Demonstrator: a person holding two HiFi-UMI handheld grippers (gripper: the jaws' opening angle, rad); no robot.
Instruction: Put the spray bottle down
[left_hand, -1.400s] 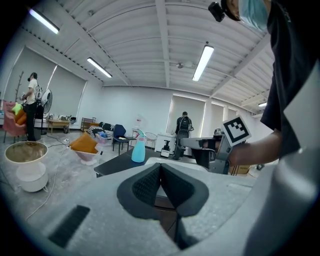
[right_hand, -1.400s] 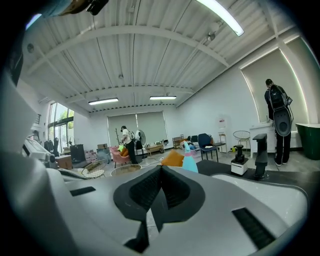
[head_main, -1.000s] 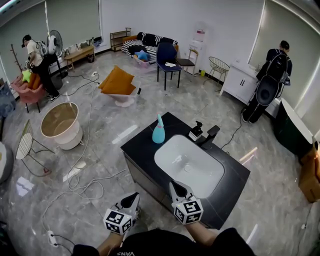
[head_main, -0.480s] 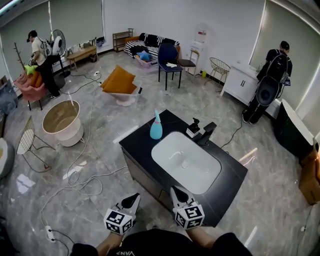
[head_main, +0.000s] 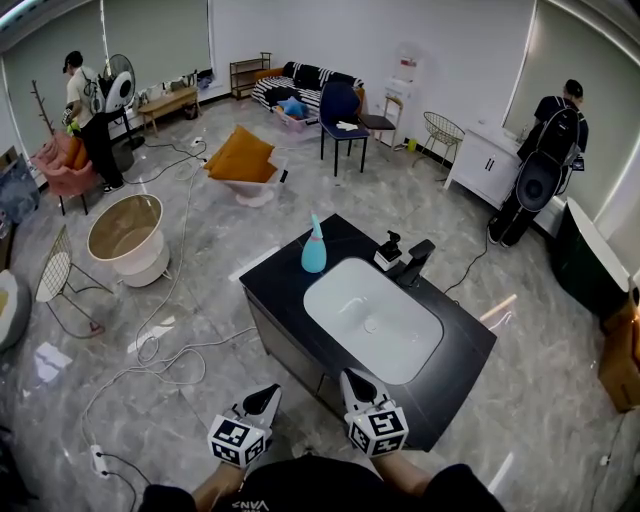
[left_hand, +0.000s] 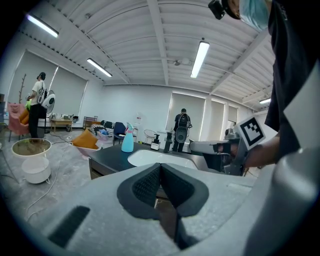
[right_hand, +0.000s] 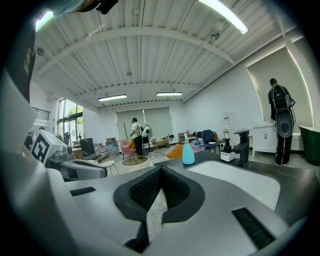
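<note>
Spray bottle: I see one light blue spray bottle (head_main: 314, 245) upright on the black counter (head_main: 282, 292), just beside the far left rim of the white basin (head_main: 375, 320).
Left gripper: my left gripper (head_main: 264, 399) has its fingers pressed together on nothing, low and well apart from the bottle.
Right gripper: my right gripper (head_main: 354, 381) is likewise closed and empty, near the counter's near edge.
Task state: the bottle looks set down, I judge.
Risk, tipping: the bottle is tall and narrow; a closed jaw brushing it could knock it into the basin or off the counter.
Risk, floor: loose cables (head_main: 165, 358) trail near my feet and could snag.
Counts: one bottle, one basin, one faucet (head_main: 418, 262), one pump bottle (head_main: 390, 254), two grippers.
</note>
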